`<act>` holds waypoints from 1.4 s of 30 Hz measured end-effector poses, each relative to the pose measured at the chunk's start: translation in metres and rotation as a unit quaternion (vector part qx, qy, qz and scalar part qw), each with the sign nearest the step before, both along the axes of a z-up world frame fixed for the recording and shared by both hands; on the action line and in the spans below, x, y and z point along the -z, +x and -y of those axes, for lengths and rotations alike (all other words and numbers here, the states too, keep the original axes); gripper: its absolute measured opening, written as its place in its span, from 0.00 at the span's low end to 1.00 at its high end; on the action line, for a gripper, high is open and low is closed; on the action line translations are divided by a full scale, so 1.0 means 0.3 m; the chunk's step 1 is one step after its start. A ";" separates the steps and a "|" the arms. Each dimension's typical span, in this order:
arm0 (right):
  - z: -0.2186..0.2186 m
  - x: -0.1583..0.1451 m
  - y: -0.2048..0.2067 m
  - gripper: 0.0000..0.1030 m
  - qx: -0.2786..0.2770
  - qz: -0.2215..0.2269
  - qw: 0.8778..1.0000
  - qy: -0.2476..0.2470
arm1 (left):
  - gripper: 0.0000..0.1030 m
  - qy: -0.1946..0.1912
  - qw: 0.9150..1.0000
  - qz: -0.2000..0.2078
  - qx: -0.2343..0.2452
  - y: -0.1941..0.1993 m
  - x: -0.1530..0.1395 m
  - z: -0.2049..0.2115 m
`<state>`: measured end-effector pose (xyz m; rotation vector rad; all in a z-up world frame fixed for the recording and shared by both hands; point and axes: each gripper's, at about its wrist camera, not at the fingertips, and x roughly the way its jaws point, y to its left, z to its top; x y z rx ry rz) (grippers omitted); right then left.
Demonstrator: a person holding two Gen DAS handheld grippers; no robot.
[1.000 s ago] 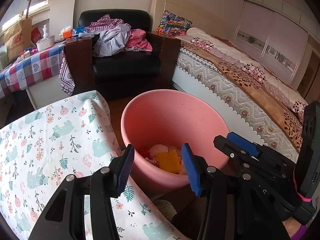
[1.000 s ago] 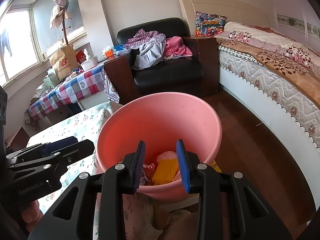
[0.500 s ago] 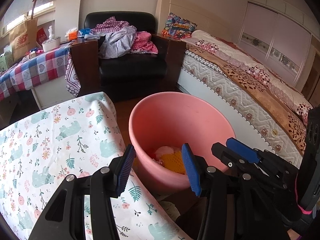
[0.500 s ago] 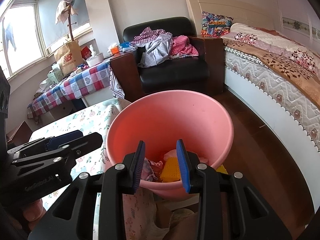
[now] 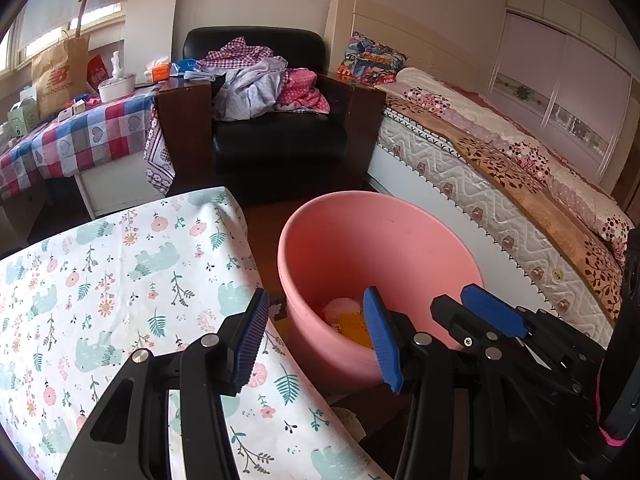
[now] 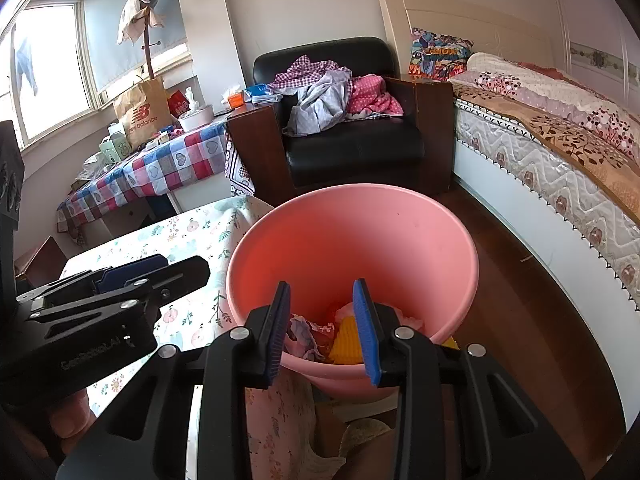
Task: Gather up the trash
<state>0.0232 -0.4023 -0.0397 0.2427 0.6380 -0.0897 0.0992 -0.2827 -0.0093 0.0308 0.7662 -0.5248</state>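
You look to be between pickups: both tools are empty and the pink bin (image 6: 400, 240) already holds a small heap of trash (image 6: 344, 334) at its bottom, a yellow piece among pale and reddish scraps. The bin stands on the floor just right of the worktop (image 5: 100, 280), which is covered by a floral cloth and, as far as these views reach, carries no loose litter. Your next move, by my reading, calls for turning away from the bin to find the next scrap, since nothing within reach here shows as uncollected.

Your left hand-held gripper (image 5: 316, 340) hangs over the near right corner of the worktop, jaws spread wide, nothing between them; the bin sits just beyond and to its right. Your right hand-held gripper (image 6: 324, 330) is held above the bin's near rim, jaws parted with a clear gap and empty, the trash lying directly below and ahead of its fingertips.
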 end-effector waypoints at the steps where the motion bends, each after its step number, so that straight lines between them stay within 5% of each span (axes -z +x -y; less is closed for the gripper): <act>1: 0.000 -0.002 0.000 0.32 -0.001 0.000 1.000 0.000 | 0.48 0.000 1.000 0.000 0.000 0.000 0.000 -0.001; 8: -0.006 -0.012 -0.005 0.33 0.005 0.006 1.000 0.000 | 0.52 0.003 1.000 0.006 -0.013 -0.004 0.000 -0.014; 10: -0.011 -0.017 -0.009 0.44 0.010 0.008 1.000 -0.006 | 0.52 0.004 1.000 0.008 -0.021 -0.008 0.000 -0.021; 15: -0.019 -0.029 -0.022 0.52 0.012 0.018 1.000 -0.008 | 0.52 0.003 0.999 0.005 -0.036 -0.008 -0.001 -0.041; 42: -0.104 -0.113 -0.082 0.52 0.024 0.052 0.997 -0.046 | 0.53 -0.006 0.996 0.049 -0.077 -0.108 -0.099 -0.130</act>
